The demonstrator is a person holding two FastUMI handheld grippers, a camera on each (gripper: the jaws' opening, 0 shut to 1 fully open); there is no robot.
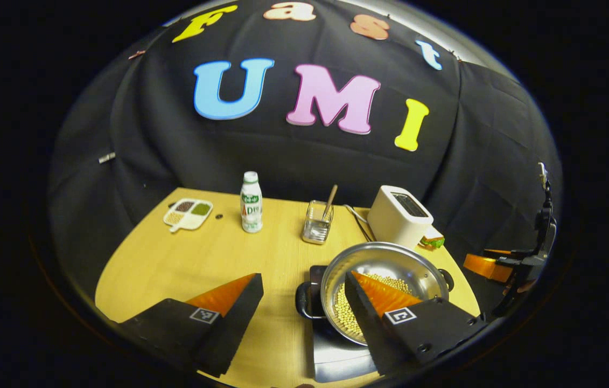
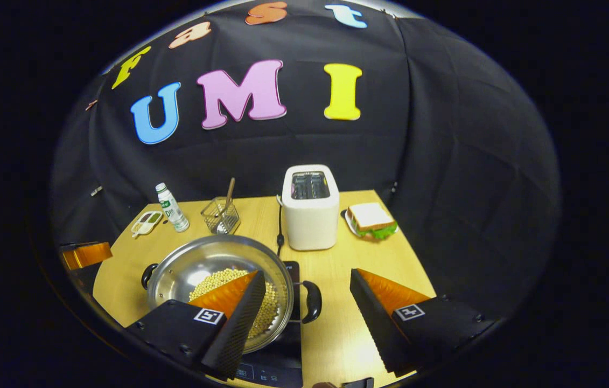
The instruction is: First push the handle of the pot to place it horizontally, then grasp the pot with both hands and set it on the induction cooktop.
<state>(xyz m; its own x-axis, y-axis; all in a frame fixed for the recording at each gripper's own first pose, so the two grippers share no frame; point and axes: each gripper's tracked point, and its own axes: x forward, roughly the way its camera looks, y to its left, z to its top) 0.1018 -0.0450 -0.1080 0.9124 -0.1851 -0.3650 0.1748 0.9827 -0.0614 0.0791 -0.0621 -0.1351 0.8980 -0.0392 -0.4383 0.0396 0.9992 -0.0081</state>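
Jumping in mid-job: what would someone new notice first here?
The steel pot with pale beans, sitting on the dark induction cooktop at the table's near edge, between both open tongs. Behind it stands the white toaster, with a sandwich to its right in the right gripper view.

Polished metal pot (image 2: 186, 275), mirror-bright inside, with glossy dark plastic side handles (image 2: 312, 302). Glassy black induction cooktop (image 1: 336, 355) catching light. Pale wood-grain bench (image 1: 175, 264), smooth with a soft sheen. Matt white plastic toaster (image 2: 309, 215). Thin wire-mesh metal basket (image 2: 221, 215). Glossy plastic bottle (image 1: 251, 202). Matt, creased black cloth wall (image 2: 444, 134).
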